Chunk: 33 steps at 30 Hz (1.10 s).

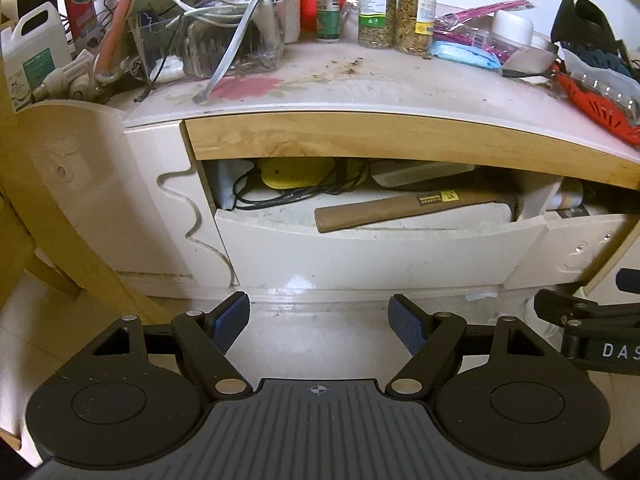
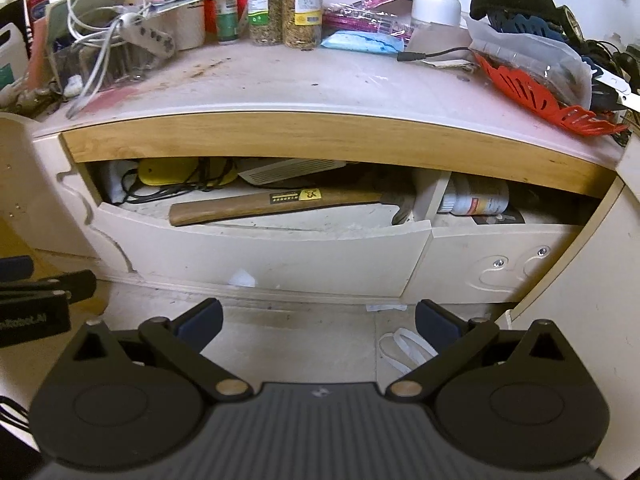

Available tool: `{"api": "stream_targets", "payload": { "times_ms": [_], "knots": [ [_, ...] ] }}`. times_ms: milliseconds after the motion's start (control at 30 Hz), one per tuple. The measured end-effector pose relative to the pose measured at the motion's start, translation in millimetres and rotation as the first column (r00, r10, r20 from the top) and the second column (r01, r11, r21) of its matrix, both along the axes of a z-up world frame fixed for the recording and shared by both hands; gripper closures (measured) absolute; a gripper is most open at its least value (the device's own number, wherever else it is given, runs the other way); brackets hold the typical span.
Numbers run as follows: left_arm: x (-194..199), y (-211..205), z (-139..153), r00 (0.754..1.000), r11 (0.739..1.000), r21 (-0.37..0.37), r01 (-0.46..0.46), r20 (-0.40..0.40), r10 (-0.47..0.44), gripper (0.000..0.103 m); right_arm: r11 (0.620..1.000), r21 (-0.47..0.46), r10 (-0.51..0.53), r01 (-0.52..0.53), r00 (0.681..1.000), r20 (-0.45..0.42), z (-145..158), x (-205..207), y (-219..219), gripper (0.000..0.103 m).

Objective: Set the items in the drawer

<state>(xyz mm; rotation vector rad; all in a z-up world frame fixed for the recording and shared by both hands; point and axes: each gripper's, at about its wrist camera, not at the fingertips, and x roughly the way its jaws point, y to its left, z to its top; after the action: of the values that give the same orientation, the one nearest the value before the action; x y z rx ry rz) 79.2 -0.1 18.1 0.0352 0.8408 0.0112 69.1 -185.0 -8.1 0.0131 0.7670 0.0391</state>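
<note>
Left gripper (image 1: pixel 319 322): fingers spread wide and released, nothing between them, held low over the pale floor in front of the drawer
Right gripper (image 2: pixel 319 322): fingers also spread apart and released, holding nothing, just beside the left gripper and facing the same drawer
Floor (image 2: pixel 300 344): pale tiles, with a white loop of cord (image 2: pixel 402 350) lying near the right finger
Drawer (image 1: pixel 372 256): pulled partly out under the wooden edge of the counter, its cream front close to both grippers
Hammer (image 2: pixel 276 204): lies flat in the drawer, wooden handle pointing to the left, head at the right side against the divider
Yellow item (image 1: pixel 294 174): at the back left of the drawer, with black cable (image 1: pixel 280 196) around it
Right compartment: a white bottle (image 2: pixel 476 200) lies on its side there
Counter (image 2: pixel 320 84): dusty pale top, crowded at the back and the sides
Jars (image 1: pixel 394 6): two clear jars with dried content stand upright side by side at the back
Clear box (image 1: pixel 208 44): back left, holds white cables
Red basket (image 2: pixel 536 100): at the right edge, with a plastic bag on it
</note>
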Motion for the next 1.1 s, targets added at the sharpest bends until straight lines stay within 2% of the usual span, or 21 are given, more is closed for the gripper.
{"api": "stream_targets", "payload": {
  "times_ms": [333, 1100],
  "knots": [
    [22.4, -1.3, -6.8, 1.0, 1.0, 0.0, 0.005, 0.012, -0.005, 0.026, 1.0, 0.02, 0.005, -0.005, 1.0, 0.014, 2.8, -6.1, -1.0, 0.0],
    [22.7, -3.8, -7.0, 1.0, 1.0, -0.002, 0.002, 0.012, -0.002, 0.026, 0.999, 0.027, 0.018, -0.018, 1.0, 0.004, 1.1, -9.5, 2.9, 0.0]
  ]
}}
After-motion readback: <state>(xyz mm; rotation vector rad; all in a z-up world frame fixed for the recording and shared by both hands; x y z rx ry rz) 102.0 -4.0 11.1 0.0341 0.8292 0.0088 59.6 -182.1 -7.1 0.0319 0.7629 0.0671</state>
